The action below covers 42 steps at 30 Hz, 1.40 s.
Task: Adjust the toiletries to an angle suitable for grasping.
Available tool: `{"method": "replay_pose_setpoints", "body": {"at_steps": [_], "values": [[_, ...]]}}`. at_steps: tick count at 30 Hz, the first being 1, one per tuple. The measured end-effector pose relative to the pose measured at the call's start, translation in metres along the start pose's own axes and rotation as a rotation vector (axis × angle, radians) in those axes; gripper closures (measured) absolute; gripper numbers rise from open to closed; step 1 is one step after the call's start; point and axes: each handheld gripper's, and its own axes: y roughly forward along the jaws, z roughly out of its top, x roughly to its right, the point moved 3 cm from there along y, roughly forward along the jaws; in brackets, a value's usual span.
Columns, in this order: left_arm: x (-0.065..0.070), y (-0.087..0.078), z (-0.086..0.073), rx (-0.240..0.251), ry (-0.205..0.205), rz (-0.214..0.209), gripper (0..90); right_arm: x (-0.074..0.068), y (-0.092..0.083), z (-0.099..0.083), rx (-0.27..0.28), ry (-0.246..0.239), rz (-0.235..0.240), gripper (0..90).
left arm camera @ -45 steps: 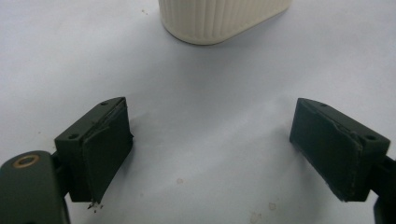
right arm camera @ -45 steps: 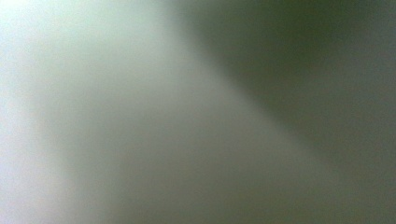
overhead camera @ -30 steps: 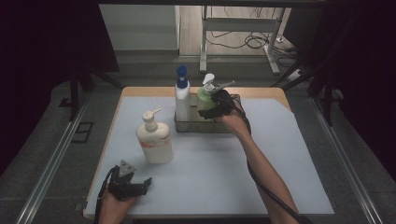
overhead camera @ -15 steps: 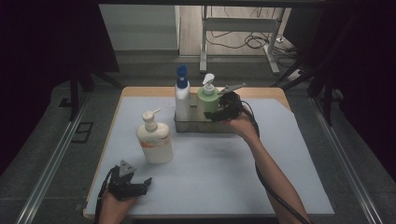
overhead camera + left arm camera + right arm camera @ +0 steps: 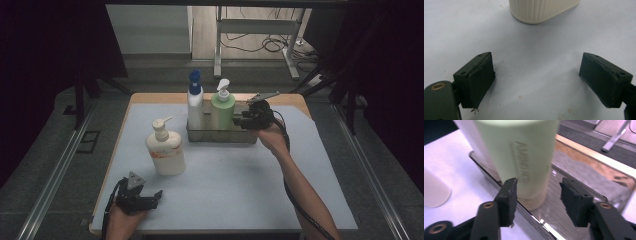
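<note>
A green pump bottle [image 5: 223, 111] [image 5: 524, 162] stands upright in a metal tray [image 5: 220, 136] [image 5: 586, 170], beside a white bottle with a blue cap [image 5: 194, 102]. My right gripper [image 5: 241, 120] [image 5: 537, 195] hovers just right of the green bottle, pointing at it. Its jaws have just been closing and now stand half apart with nothing between them; the bottle is a little beyond the tips. A cream pump bottle [image 5: 165, 150] [image 5: 541, 10] stands on the white sheet. My left gripper [image 5: 156, 196] [image 5: 537, 80] rests open near the table's front left edge, with bare sheet between its jaws.
The white sheet [image 5: 240, 180] covers most of the wooden table. The right part of the tray holds no bottle. Dark curtains flank the table, and a metal stand and cables lie on the floor behind it.
My right gripper has drawn back to the right, away from the green bottle, and its jaws have narrowed. The bottle stays upright in the tray. The left gripper has not moved.
</note>
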Motion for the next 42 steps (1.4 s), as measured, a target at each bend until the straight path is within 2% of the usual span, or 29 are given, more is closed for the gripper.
{"method": "replay_pose_setpoints", "body": {"at_steps": [1, 2, 3, 6, 12, 24, 26, 31, 42], "values": [[0.000, 0.000, 0.000, 0.000, 0.000, 0.000, 12.2, 0.002, 0.000, -0.001, -0.001, 0.005, -0.007, 53.5], [0.000, 0.000, 0.000, 0.000, 0.000, 0.000, 12.3, 0.006, -0.001, -0.002, 0.001, 0.021, -0.014, 61.8], [0.000, 0.000, 0.000, 0.000, 0.000, 0.000, 12.2, 0.006, -0.001, -0.002, 0.001, 0.021, -0.014, 61.8], [0.000, 0.000, 0.000, 0.000, 0.000, 0.000, 12.2, 0.011, 0.002, -0.003, 0.007, 0.026, -0.057, 76.9], [0.000, 0.000, 0.000, -0.001, 0.001, 0.000, 12.2, 0.015, 0.016, -0.001, 0.003, 0.053, -0.086, 87.4], [0.000, 0.000, 0.000, -0.002, 0.001, -0.001, 12.2, 0.015, 0.040, 0.006, -0.018, 0.074, -0.106, 89.8], [0.000, 0.000, 0.000, -0.002, 0.000, -0.001, 12.2, 0.016, 0.045, 0.007, -0.016, 0.081, -0.090, 89.5], [0.000, 0.000, 0.000, -0.002, 0.001, -0.001, 12.3, 0.017, 0.053, 0.007, -0.031, 0.072, -0.088, 88.6], [0.000, 0.000, 0.000, -0.002, 0.001, -0.001, 12.2, 0.019, 0.066, -0.002, -0.071, 0.091, -0.065, 89.5]]}}
